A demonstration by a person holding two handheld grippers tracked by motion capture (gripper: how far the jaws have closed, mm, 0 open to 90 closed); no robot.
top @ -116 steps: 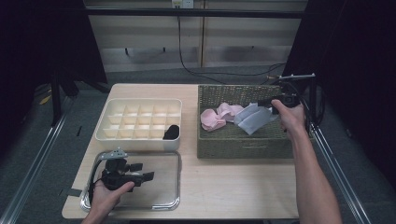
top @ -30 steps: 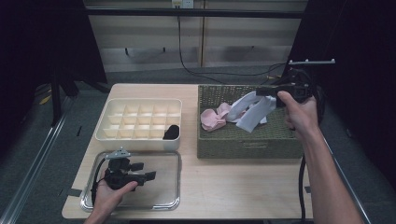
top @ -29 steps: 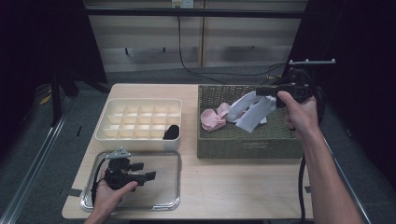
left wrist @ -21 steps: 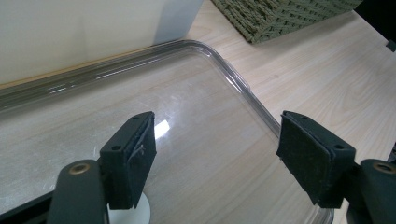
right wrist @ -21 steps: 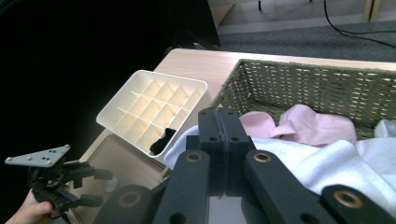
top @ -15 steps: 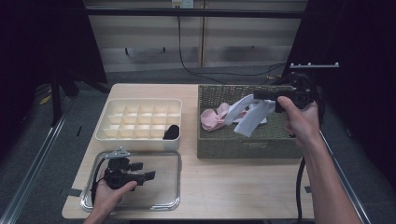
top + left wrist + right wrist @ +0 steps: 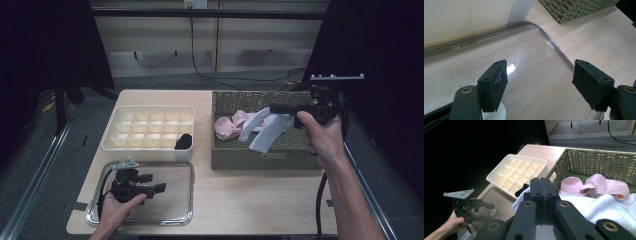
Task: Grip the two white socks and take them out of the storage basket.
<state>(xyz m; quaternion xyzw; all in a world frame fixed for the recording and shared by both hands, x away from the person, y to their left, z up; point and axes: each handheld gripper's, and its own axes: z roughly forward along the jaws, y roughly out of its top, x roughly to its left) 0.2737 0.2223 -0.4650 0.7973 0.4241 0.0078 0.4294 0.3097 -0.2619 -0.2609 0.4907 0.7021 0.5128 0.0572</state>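
High view: the right claw (image 7: 274,107), clenched on a white cloth (image 7: 267,132), holds it limp over the wicker basket (image 7: 260,157); it looks soft and light, best pinched at an edge.

Left gripper view: the left claw (image 7: 539,83) gapes over the clear tray (image 7: 554,48).

Right gripper view: the cloth drapes beside pink cloths (image 7: 599,186) in the basket.

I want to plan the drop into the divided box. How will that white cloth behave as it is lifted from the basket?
Probably floppy: the white cloth hangs in loose folds from the right hand-held gripper. Likely light, since a narrow pinch holds it. Its trailing end may drag on the wicker basket.
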